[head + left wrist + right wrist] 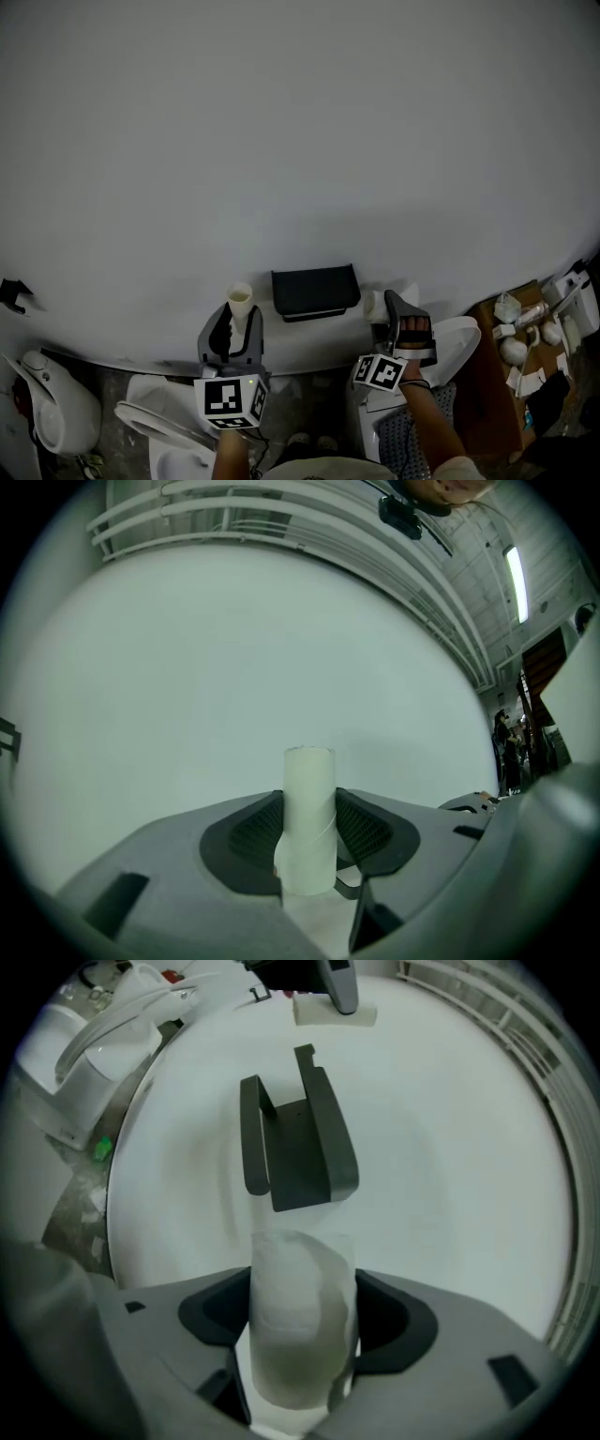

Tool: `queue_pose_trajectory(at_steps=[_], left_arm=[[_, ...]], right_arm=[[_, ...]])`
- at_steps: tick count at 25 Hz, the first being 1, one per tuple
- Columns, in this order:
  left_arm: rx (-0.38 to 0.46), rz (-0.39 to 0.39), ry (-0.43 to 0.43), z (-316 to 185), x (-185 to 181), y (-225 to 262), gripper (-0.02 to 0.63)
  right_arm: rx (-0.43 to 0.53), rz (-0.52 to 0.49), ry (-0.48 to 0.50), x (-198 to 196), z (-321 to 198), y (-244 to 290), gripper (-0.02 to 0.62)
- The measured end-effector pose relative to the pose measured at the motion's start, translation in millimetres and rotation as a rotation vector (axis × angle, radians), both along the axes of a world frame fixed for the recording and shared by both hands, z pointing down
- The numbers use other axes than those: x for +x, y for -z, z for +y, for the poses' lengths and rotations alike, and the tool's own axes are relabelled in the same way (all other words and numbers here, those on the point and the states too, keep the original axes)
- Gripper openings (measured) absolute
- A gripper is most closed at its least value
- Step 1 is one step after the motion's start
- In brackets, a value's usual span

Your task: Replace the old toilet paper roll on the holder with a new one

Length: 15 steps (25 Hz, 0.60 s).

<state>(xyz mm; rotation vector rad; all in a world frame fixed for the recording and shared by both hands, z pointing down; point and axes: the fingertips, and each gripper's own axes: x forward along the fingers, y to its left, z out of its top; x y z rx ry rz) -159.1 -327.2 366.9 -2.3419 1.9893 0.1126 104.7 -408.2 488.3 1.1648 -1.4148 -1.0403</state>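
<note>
Cardboard tube (309, 808) clamped in left gripper (232, 328); new roll (302, 1321) clamped in right gripper (396, 323)

Holder (315, 292) sat on the wall (281, 141). Cardboard tube (240, 302), between the jaws of the left gripper (235, 326), stood just left of the holder. Paper roll (375, 306), between the jaws of the right gripper (392, 317), was just right of the holder. Toilet (150, 419) lay below and left of the holder.

1. The head view is dim and grey. The wall (300, 141) is evenly lit, and the lower corners of the frame fall darker.
2. In the left gripper view a ceiling light strip (515, 581) glows at upper right; the cardboard tube (308, 817) looks fairly sharp.
3. Both gripper views bend strongly at the edges, with black corners.
4. In the right gripper view the paper roll (300, 1326) at lower centre is soft and blurred; the holder (295, 1138) above is crisper.
</note>
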Motion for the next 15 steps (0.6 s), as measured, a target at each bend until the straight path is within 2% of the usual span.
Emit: queue_pose_trajectory(at_steps=[15], left_arm=[[-0.012,0.018,0.033,8,-9,-7,0.176]], right_arm=[[-0.036,0.042,0.107,-39,1,-30,0.310]])
